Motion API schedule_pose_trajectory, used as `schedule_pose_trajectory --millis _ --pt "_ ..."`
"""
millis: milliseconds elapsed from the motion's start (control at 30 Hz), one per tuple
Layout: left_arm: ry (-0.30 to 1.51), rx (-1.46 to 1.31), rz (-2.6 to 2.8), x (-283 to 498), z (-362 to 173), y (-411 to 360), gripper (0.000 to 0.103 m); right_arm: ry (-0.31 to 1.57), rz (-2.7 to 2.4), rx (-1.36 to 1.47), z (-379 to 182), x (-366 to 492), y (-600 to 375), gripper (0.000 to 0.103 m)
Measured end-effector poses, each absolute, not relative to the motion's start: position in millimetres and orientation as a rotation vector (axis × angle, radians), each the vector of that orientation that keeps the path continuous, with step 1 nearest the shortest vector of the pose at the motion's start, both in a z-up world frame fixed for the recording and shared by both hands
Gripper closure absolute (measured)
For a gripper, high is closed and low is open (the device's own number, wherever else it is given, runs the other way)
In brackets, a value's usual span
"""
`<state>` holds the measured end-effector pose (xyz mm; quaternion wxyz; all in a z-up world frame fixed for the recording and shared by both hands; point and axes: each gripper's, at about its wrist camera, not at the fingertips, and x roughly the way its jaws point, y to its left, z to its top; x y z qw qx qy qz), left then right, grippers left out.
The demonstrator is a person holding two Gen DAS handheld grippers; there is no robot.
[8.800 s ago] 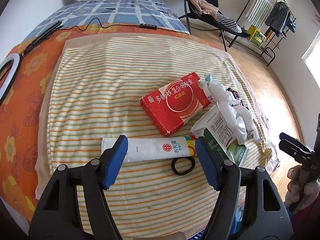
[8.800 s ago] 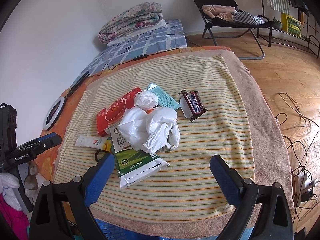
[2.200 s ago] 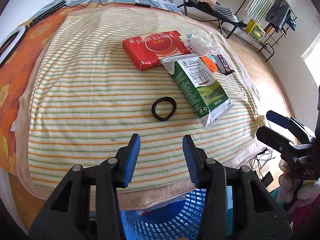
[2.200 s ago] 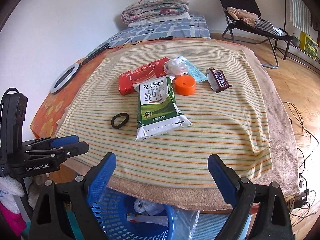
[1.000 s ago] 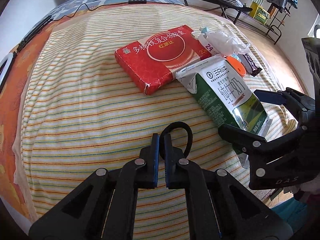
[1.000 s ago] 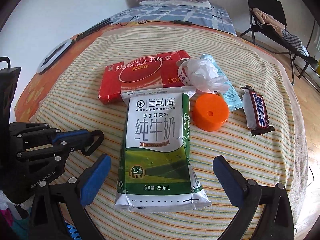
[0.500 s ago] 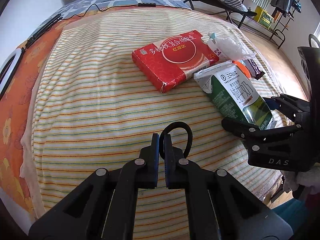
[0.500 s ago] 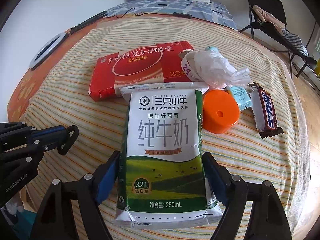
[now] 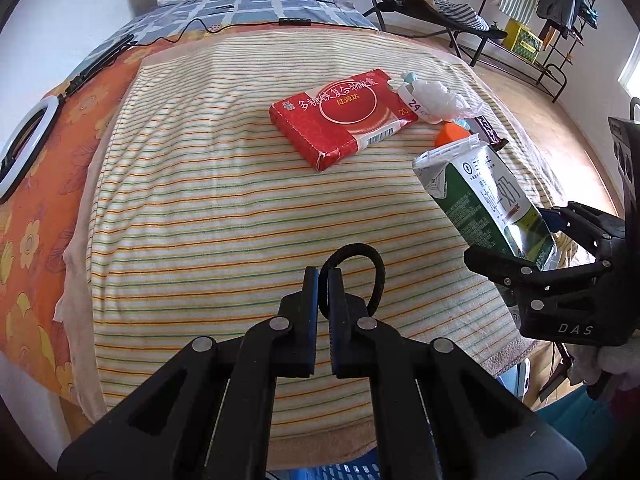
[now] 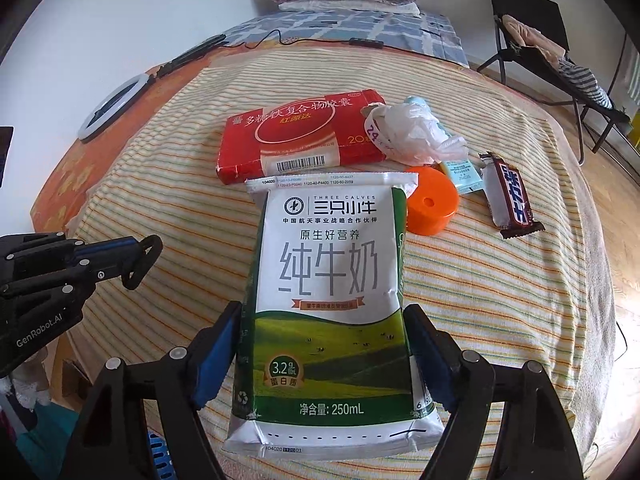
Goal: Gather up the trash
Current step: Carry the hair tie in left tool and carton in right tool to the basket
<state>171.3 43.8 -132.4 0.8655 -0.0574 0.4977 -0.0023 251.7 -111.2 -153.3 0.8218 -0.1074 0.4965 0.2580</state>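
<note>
The left gripper (image 9: 323, 276) is pinched tight on a black hair tie (image 9: 362, 268), whose loop sticks out toward 1 o'clock above the striped blanket (image 9: 208, 208). The right gripper (image 10: 324, 344) squeezes a green and white milk pouch (image 10: 328, 288) on both sides and holds it up off the blanket. At 12 o'clock from the pouch lies a red box (image 10: 296, 140). At 1 o'clock sit an orange cap (image 10: 430, 206), a crumpled plastic bag (image 10: 412, 134) and a candy bar (image 10: 512, 196).
</note>
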Motion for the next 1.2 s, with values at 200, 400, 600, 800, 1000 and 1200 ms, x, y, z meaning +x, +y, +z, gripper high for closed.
schedule_pose_trajectory --millis 200,400,600,800,1000,1200 --pt "1.022 -0.122 -0.004 151.3 -121.1 42.1 0.101 1.049 0.551 -0.199 -144.2 235.9 -121.9 0.021" --pt "0.990 -0.120 -0.010 126.0 -106.3 35.2 0.101 1.026 0.564 -0.187 -131.9 215.3 -130.4 0.021" --pt "0.961 -0.123 -0.020 95.6 -95.6 23.5 0.101 0.991 0.573 -0.178 -116.2 187.1 -140.8 0.021" --pt "0.961 -0.129 -0.032 66.1 -98.1 12.0 0.101 0.967 0.590 -0.158 -105.3 156.1 -154.1 0.021" --pt "0.981 -0.143 -0.038 38.8 -108.5 2.7 0.101 0.957 0.607 -0.169 -101.7 124.5 -162.0 0.021" --pt "1.006 -0.154 -0.046 17.7 -120.2 -5.1 0.101 0.970 0.623 -0.178 -106.8 96.1 -163.7 0.021"
